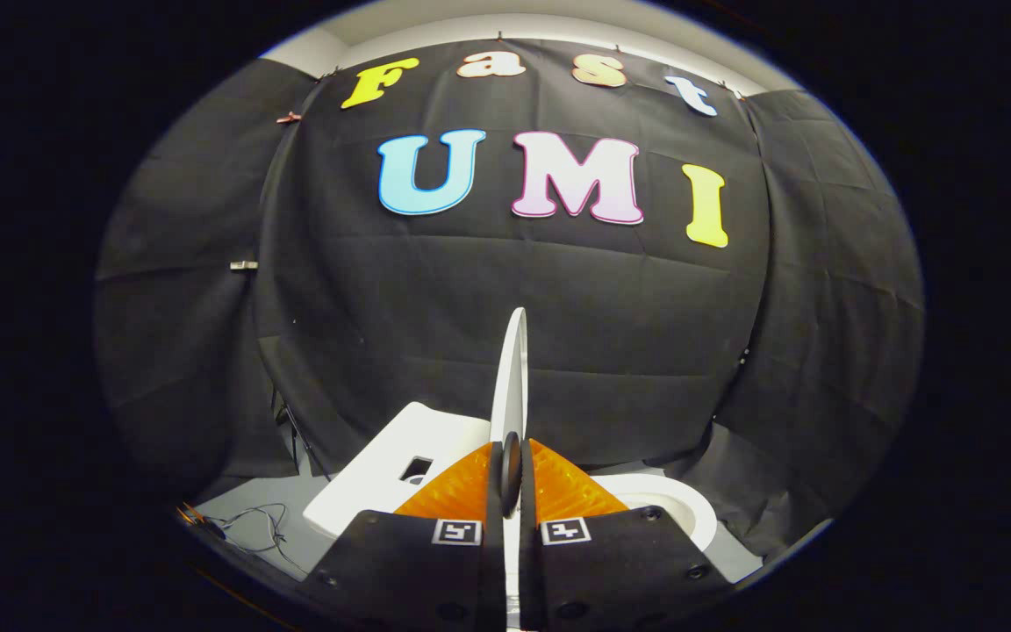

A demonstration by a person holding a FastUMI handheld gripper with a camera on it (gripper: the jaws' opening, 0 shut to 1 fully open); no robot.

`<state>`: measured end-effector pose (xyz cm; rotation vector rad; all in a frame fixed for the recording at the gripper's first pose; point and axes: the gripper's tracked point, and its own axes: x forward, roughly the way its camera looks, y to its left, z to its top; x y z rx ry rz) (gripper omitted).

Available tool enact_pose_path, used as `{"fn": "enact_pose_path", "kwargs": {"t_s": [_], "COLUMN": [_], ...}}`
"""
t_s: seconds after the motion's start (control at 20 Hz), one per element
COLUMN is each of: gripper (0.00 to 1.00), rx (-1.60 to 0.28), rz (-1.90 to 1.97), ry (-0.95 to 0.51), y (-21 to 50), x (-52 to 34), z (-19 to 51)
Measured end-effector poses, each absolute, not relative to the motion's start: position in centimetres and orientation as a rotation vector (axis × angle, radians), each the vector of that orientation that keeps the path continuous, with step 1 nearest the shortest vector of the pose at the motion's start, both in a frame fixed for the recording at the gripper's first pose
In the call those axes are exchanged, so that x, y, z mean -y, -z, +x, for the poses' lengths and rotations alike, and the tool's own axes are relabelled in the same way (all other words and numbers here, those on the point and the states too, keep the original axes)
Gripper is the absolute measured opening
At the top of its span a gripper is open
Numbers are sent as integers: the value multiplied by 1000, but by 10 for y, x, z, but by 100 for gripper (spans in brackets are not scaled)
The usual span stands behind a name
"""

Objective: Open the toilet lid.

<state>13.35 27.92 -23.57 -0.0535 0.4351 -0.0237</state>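
The white toilet lid point(512, 377) stands raised on edge, seen edge-on as a thin upright blade rising from between my fingers. My gripper point(511, 470) is shut on the lid's lower edge, both fingers pressed against its two faces. A small dark bumper on the lid sits right at the pinch. To the right, beyond the fingers, the white toilet bowl rim point(681, 509) lies open. To the left lies the white cistern top point(391, 465) with a dark rectangular opening.
Black cloth walls close the booth behind and on both sides. A thin cable point(251, 518) lies on the grey floor to the left of the cistern. A stand leg point(299, 439) rises near the left cloth wall.
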Motion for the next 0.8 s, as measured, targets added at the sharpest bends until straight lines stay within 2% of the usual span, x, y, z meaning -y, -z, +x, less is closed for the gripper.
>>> {"fn": "enact_pose_path", "kwargs": {"t_s": [0.55,0.8], "gripper": [10,62], "rx": [-482,-466], "rz": [-102,-29], "ry": [-61,-127], "y": [242,229], "x": [-332,-347], "z": [134,129]}}
